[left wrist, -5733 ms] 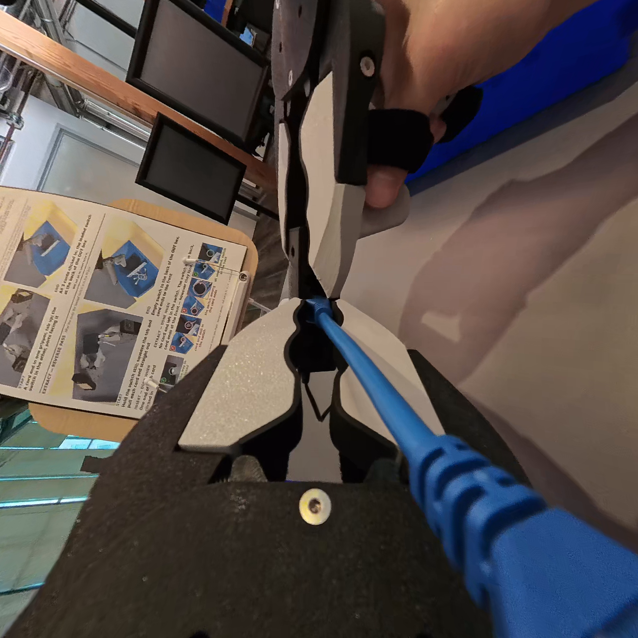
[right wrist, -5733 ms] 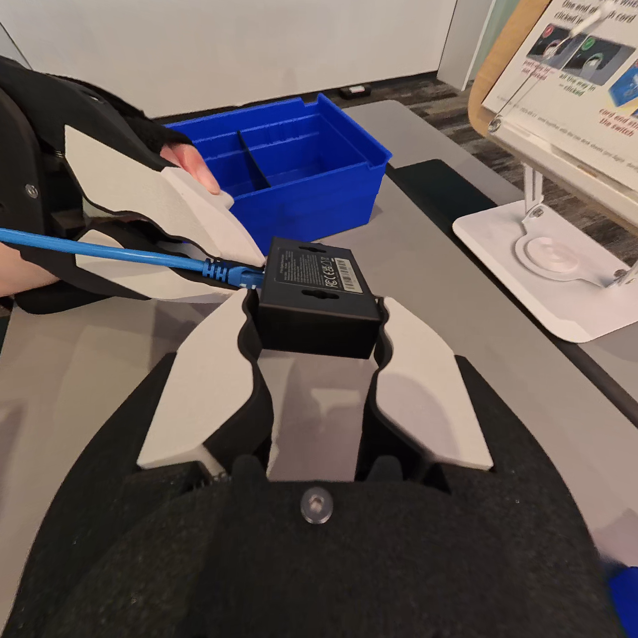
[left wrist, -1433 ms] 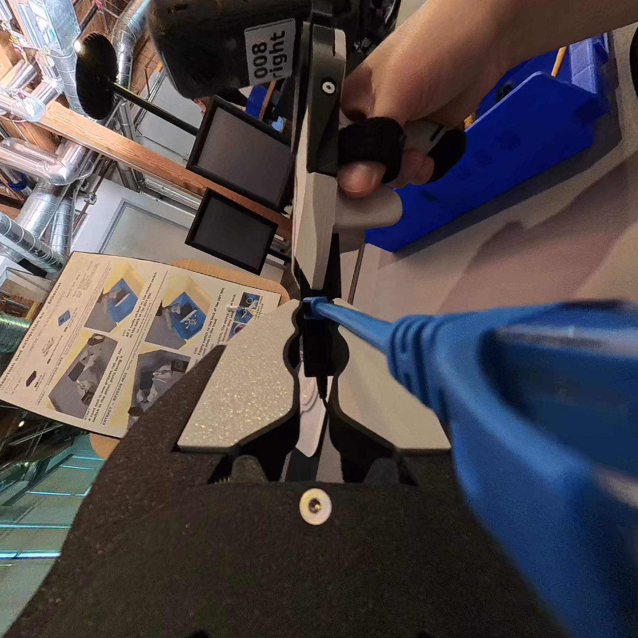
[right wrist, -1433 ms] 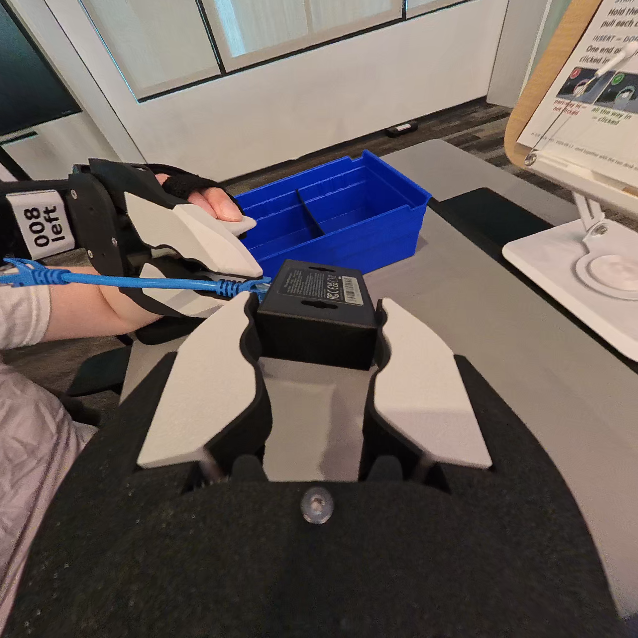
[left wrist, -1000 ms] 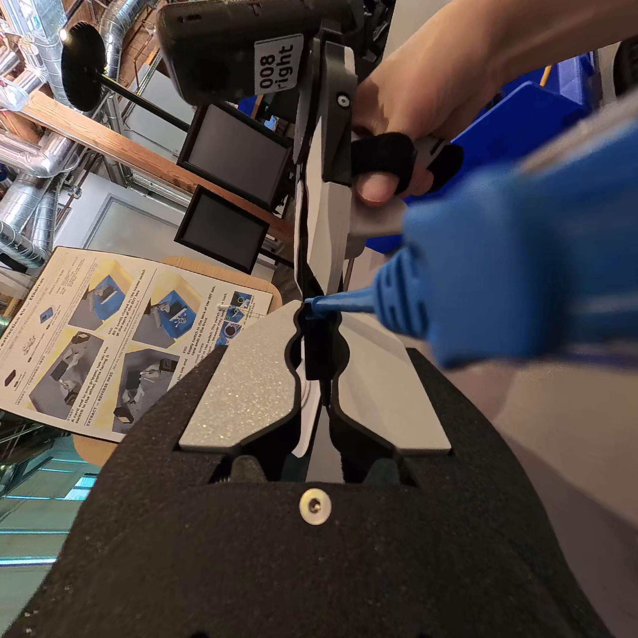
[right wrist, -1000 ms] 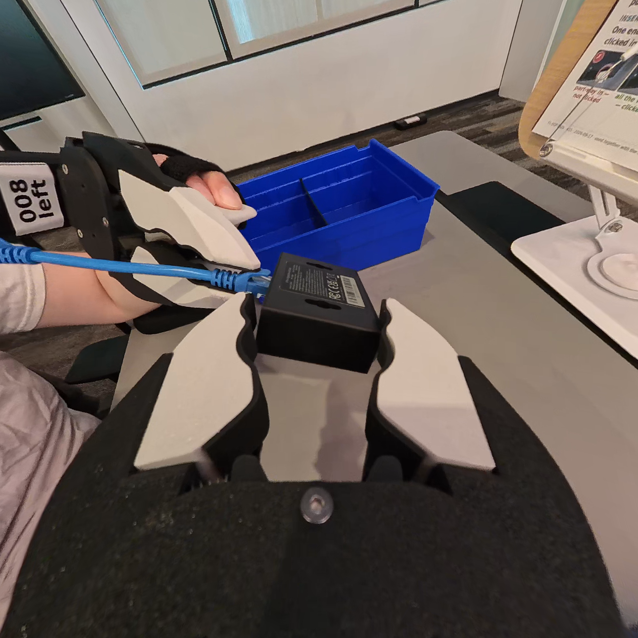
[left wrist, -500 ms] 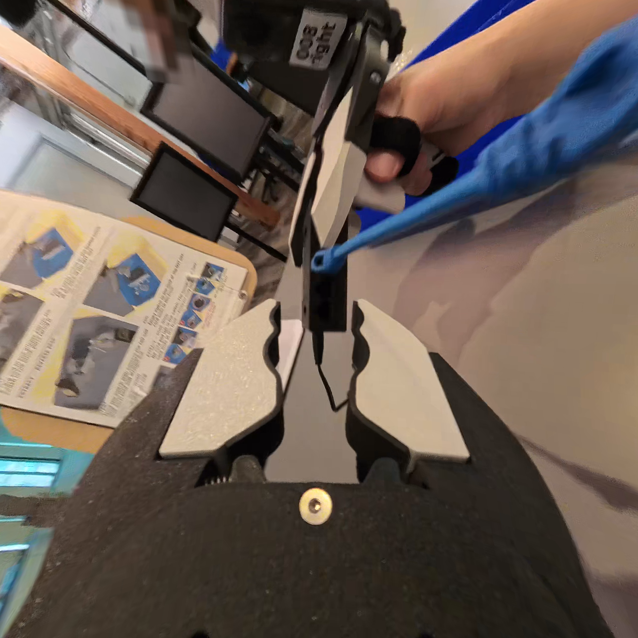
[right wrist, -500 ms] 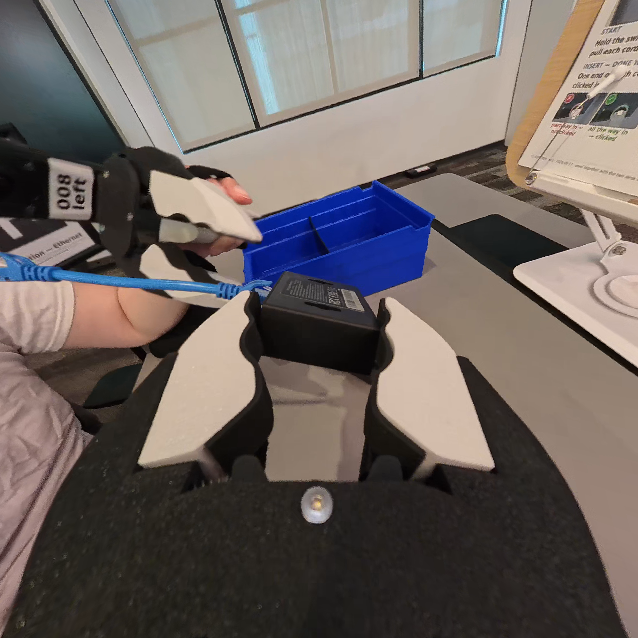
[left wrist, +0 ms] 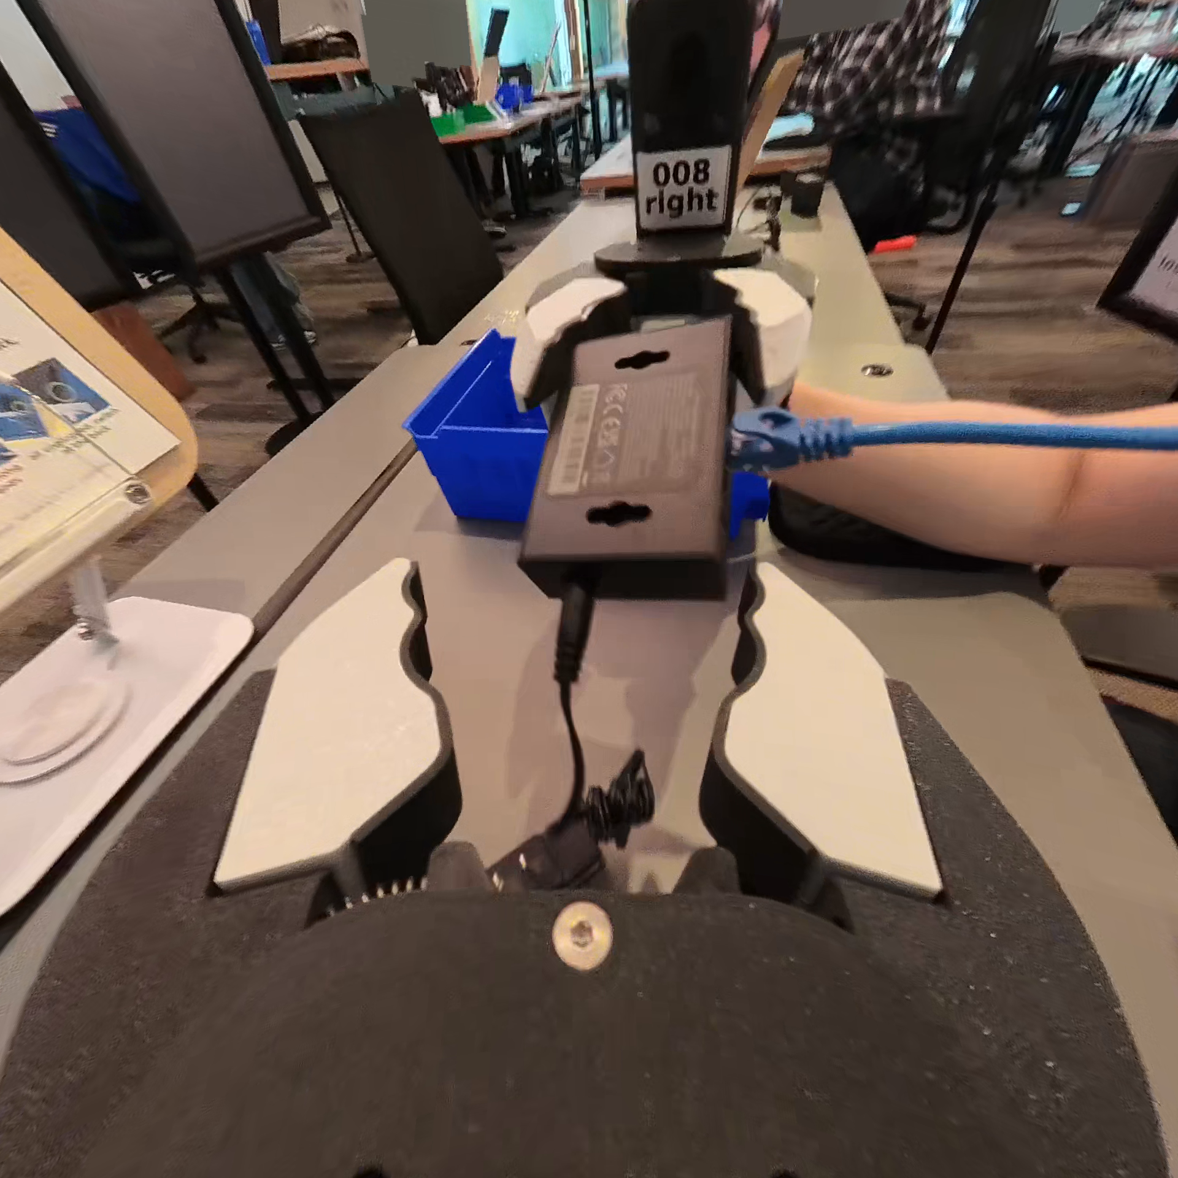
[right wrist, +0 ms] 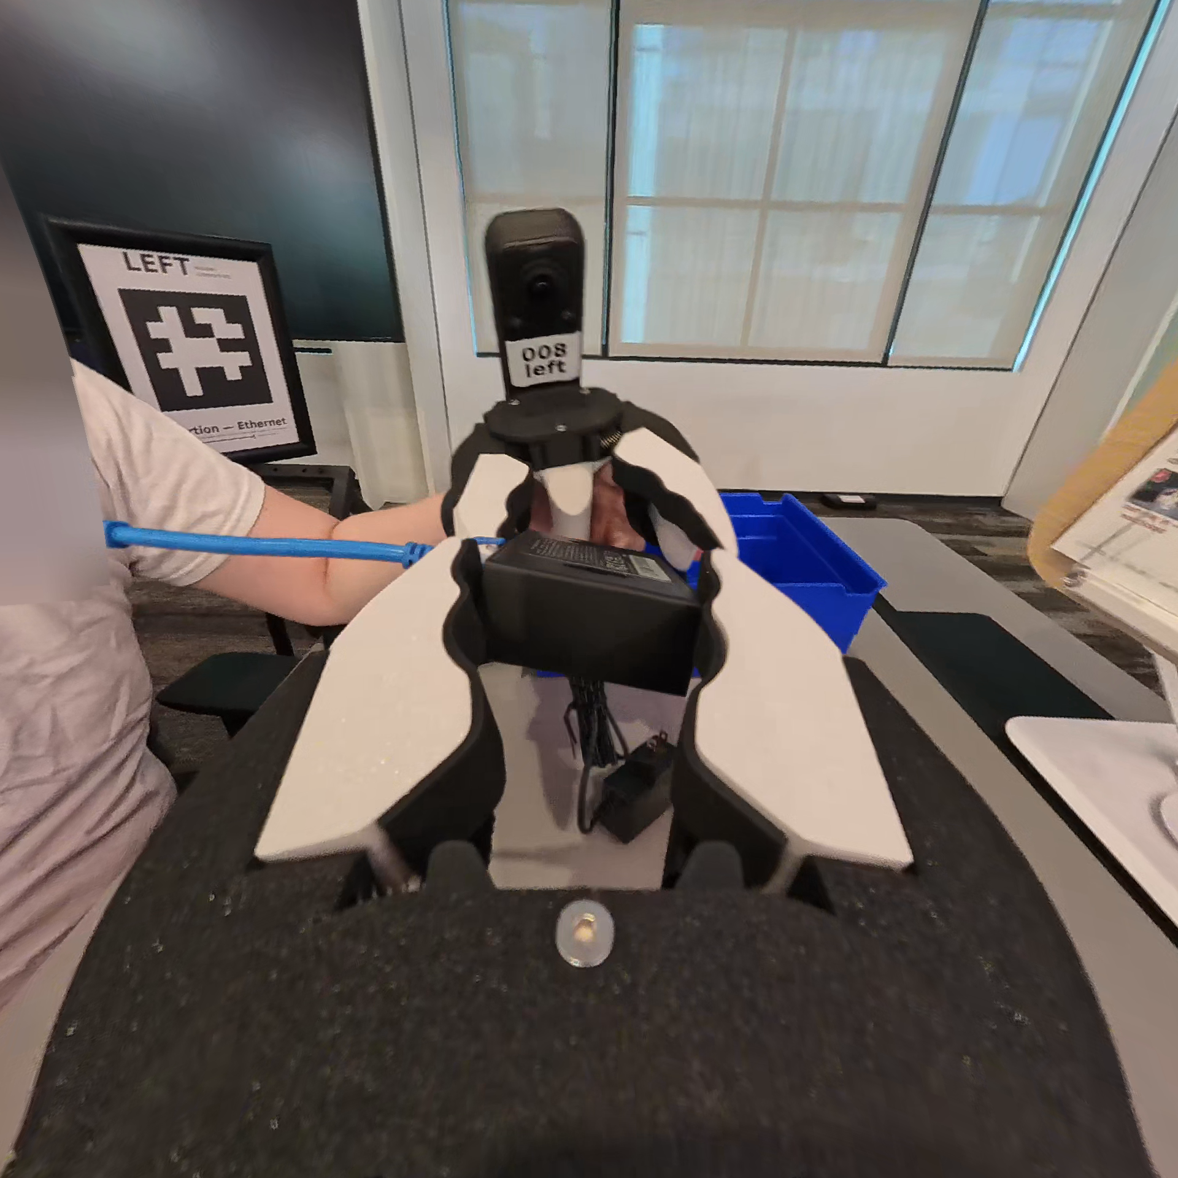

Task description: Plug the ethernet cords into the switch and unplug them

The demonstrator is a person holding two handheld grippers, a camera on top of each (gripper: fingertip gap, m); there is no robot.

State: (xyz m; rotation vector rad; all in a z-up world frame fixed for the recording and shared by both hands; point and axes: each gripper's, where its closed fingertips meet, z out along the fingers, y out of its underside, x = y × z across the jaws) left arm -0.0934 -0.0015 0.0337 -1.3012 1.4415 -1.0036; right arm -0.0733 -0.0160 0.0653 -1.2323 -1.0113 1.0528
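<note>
**Switch clamped on the right, left fingers spread wide**

Seen from the left gripper (left wrist: 580, 586): fingers (left wrist: 344, 720) spread wide apart, nothing between them but bare grey desk (left wrist: 956, 650) and a thin black power cord (left wrist: 570, 688) trailing down to a coiled bundle and plug. Just beyond the fingertips, held clear of the desk, hung the black switch (left wrist: 631, 459), underside turned up. Plugged into its right edge sat the blue ethernet cord (left wrist: 956, 436), running off to the right in front of a bare forearm (left wrist: 988, 503). Gripped at the far end of the switch by the right gripper (right wrist: 583, 599), white fingers (right wrist: 389, 695) pressed against both of its sides. Behind the switch stood a blue bin (left wrist: 472, 452) on the desk. To the left, a white stand (left wrist: 95, 701) carrying an instruction sheet. Farther off, dark chairs and other desks, blurred.
</note>
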